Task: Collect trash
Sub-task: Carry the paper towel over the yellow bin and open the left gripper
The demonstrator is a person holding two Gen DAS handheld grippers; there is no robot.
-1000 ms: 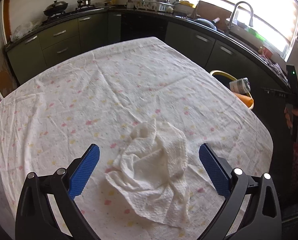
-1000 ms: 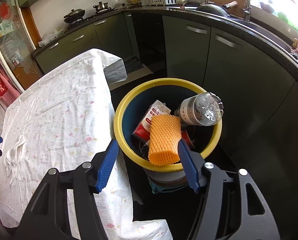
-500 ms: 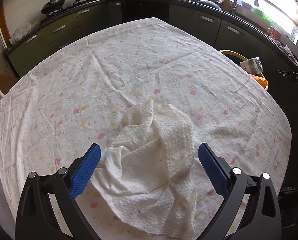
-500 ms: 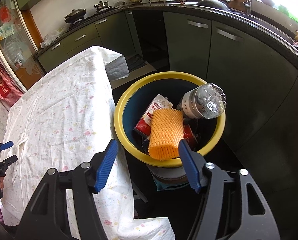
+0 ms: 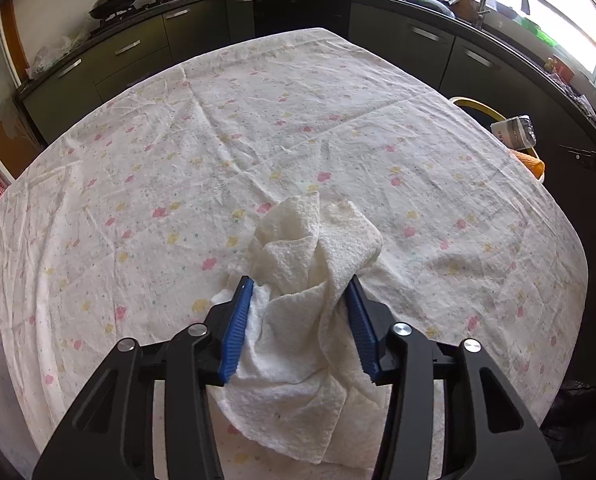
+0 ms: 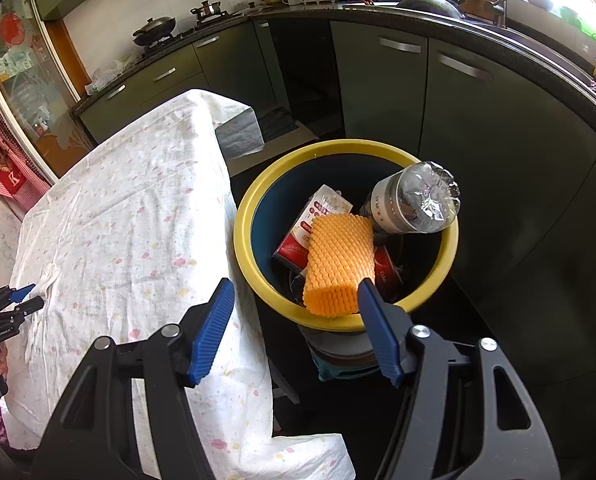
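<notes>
The desk [image 5: 146, 184], draped in a wrinkled white cloth with small pink and yellow flowers, filled most of the left wrist view, while in the right wrist view it ran only down the left half of the frame, with its cloth hanging over the near edge. Only the right wrist view showed the inside of the yellow-rimmed trash bin [image 6: 254, 208], which stood just beside the desk at the centre of the frame; the left wrist view caught just a sliver of its rim [image 5: 475, 103] at the right edge, past the desk. In the bin lay a clear plastic bottle [image 6: 413, 204] leaning against the upper right of the rim, an orange foam net [image 6: 337, 264] propped over the lower rim, and a red and white packet [image 6: 317, 216] partly beneath the net. Only the left wrist view showed the crumpled white paper towel [image 5: 313, 280] clearly, low and centre on the desk; in the right wrist view it was a small white patch [image 6: 48, 276] at the far left. The left tongs [image 5: 299, 292] had drawn in on the paper towel, both blue pads pressing its bunched sides, with loose folds spilling below toward the bottom of the frame. The right tongs [image 6: 294, 300] stood spread wide and held nothing, framing the near rim of the bin from above, with the right pad overlapping the edge of the foam net in the picture; whether it touched could not be told.
</notes>
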